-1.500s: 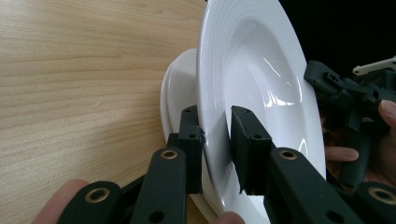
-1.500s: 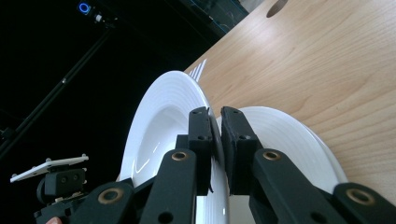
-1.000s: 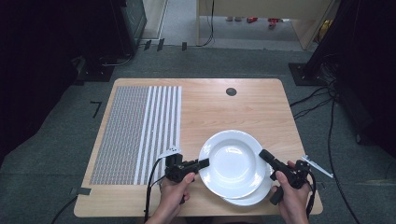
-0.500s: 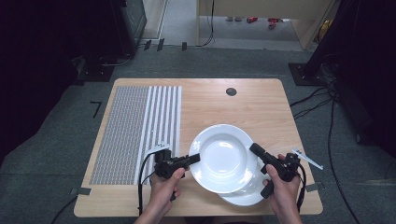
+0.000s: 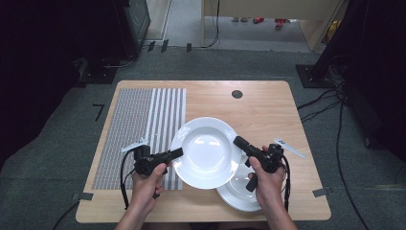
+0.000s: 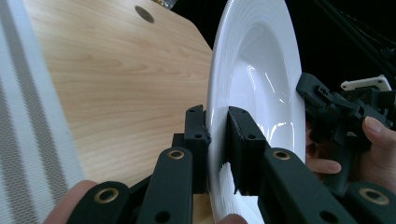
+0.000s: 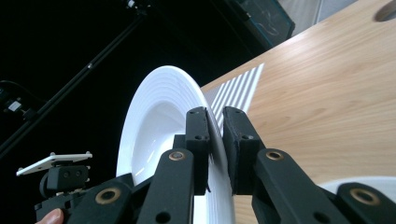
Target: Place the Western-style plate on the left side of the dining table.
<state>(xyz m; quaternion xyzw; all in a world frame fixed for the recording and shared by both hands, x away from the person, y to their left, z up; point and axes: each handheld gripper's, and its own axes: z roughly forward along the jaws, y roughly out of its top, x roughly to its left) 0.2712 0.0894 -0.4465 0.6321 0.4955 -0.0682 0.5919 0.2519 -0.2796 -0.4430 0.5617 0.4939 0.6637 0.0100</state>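
Above the table, both grippers (image 5: 176, 153) (image 5: 238, 142) have carried the clamped plate (image 5: 207, 152) leftward.

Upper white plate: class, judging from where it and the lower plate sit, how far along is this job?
Done: the upper plate is off the lower plate, which lies on the table. In hand: the left tongs and right tongs clamp opposite rim edges, holding it above the table. Left: setting it down, perhaps toward the striped mat.
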